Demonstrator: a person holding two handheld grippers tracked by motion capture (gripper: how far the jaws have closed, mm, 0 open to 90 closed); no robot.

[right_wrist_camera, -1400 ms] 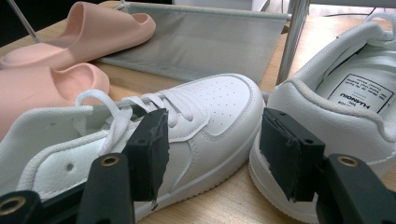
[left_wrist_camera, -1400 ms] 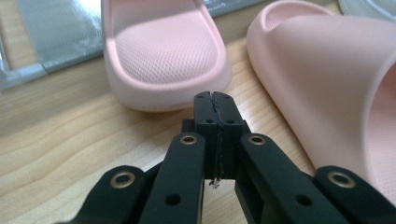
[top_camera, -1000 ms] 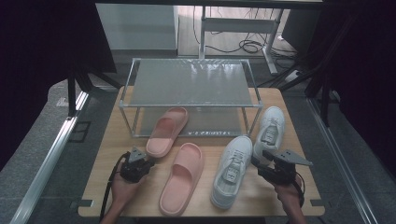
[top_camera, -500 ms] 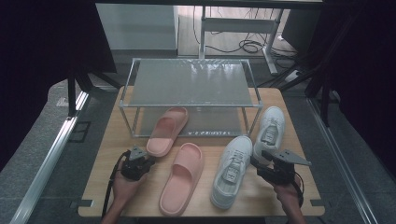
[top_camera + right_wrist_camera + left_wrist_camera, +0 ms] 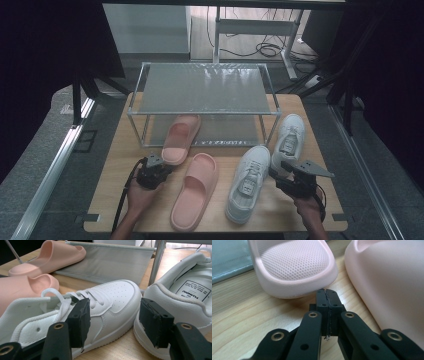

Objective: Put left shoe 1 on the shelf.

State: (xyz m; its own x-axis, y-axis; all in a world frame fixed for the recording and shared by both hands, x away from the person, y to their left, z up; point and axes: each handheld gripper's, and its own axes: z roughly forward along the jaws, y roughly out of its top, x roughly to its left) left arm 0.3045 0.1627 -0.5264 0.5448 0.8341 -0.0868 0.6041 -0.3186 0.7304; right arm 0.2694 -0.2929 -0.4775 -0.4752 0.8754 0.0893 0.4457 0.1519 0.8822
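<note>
Two pink slippers and two white sneakers lie on the wooden table. One slipper [image 5: 181, 139] has its toe under the rack, and the other [image 5: 196, 190] lies nearer me. My left gripper [image 5: 152, 172] is shut and empty. Its tips [image 5: 327, 293] sit just short of the far slipper's heel [image 5: 294, 265], with the near slipper [image 5: 392, 282] to their right. My right gripper [image 5: 285, 182] stands open between the near sneaker [image 5: 248, 182] and the far sneaker [image 5: 289, 140]. Its jaws [image 5: 115, 317] frame the near sneaker's toe [image 5: 110, 297], and the far sneaker's heel [image 5: 185, 290] lies by the right jaw.
A two-tier metal shoe rack [image 5: 205, 90] with grey mesh shelves stands at the back of the table [image 5: 115, 165]. Its lower shelf [image 5: 107, 262] lies behind the shoes. Bare wood shows at the table's left and right edges. Beyond the table is floor with cables.
My left gripper has edged slightly forward toward the far slipper's heel. The right gripper and the shoes have stayed in place.
</note>
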